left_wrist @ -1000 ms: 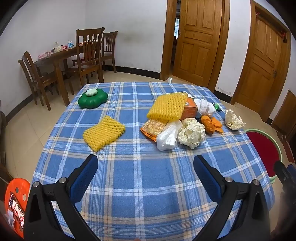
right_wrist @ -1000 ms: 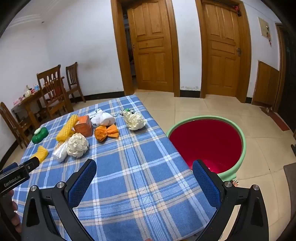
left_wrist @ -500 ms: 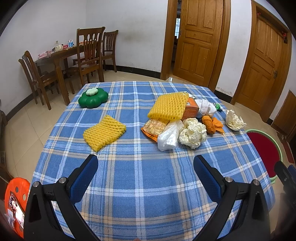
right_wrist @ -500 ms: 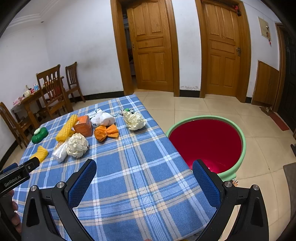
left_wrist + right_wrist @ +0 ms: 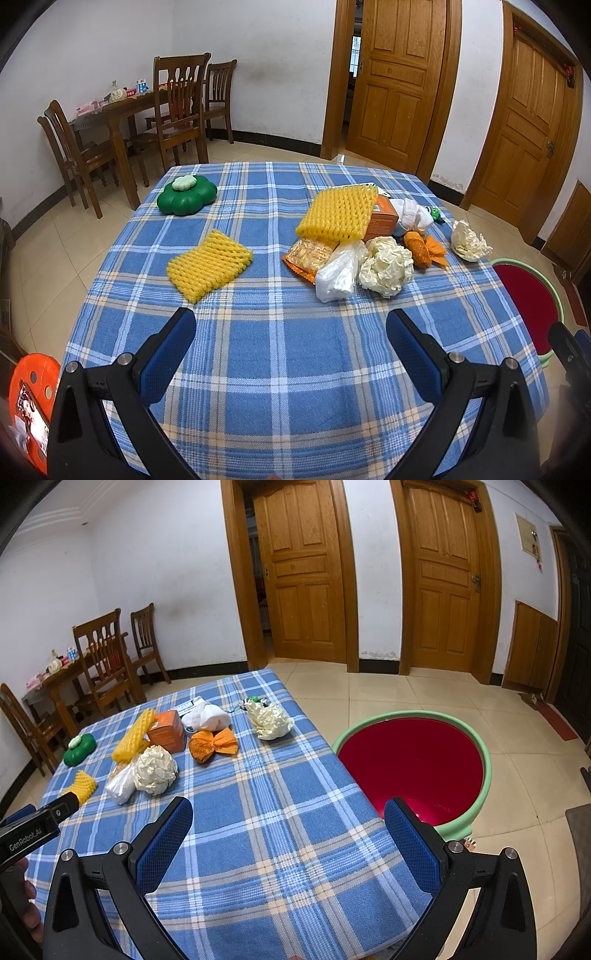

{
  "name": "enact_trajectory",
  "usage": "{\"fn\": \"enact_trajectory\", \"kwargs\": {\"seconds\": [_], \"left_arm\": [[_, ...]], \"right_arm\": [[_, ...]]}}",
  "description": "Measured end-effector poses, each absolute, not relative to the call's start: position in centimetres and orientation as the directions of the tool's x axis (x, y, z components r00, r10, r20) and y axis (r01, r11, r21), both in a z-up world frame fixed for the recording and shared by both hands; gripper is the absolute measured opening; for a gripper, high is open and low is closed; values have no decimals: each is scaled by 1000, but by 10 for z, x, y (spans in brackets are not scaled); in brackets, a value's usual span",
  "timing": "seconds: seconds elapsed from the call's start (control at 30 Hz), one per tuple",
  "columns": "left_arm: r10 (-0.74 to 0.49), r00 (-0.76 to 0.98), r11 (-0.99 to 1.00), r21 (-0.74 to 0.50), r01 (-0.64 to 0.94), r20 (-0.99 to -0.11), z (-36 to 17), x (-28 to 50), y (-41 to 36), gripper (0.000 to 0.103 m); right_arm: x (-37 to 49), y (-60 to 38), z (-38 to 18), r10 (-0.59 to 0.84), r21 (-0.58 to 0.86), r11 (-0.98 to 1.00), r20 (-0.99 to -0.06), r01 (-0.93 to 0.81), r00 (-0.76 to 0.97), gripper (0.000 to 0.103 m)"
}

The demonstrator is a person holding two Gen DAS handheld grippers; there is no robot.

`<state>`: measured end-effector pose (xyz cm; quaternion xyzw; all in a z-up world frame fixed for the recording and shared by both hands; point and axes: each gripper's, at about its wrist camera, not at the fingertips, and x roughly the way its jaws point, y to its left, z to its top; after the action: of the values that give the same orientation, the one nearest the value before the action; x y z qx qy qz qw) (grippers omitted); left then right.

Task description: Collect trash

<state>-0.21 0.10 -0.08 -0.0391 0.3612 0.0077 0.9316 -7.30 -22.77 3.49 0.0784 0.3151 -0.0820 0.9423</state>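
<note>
A: What does the room look like?

B: White walls, beige tiled floor (image 5: 424,698), two panelled wooden doors (image 5: 447,587), and a dark wooden dining table with chairs (image 5: 122,114) in the far corner. The worktop is covered by a blue plaid cloth (image 5: 280,354).

A: And the trash?

B: It sits toward the far right of the worktop: a large yellow foam fruit net (image 5: 338,218) leaning on an orange cardboard box (image 5: 384,221), a flat orange snack wrapper (image 5: 308,254), a clear crumpled plastic bag (image 5: 338,275), a cream crumpled paper ball (image 5: 386,266) touching that bag, an orange twisted wrapper (image 5: 423,251), a white cloth bundle (image 5: 412,216), and another cream paper wad (image 5: 469,242) near the edge. A smaller yellow foam net (image 5: 208,264) lies apart, to the left.

A: Any containers?

B: A green flower-shaped lidded box (image 5: 186,194) at the far left corner, and on the floor beside the worktop a round green-rimmed bin with red interior (image 5: 417,764); nothing shows inside it.

A: The tongs?

B: Left tongs (image 5: 290,332) and right tongs (image 5: 288,812) both spread wide, holding nothing, above the near cloth.
</note>
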Motion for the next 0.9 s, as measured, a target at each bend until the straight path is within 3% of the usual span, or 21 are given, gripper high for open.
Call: {"fn": "enact_trajectory", "kwargs": {"seconds": [0.9], "left_arm": [[-14,736,997,-68,-43,-676,-4,0,2,101]], "right_arm": [[-70,-225,29,-103,99,974,-614,206,783,103]]}}
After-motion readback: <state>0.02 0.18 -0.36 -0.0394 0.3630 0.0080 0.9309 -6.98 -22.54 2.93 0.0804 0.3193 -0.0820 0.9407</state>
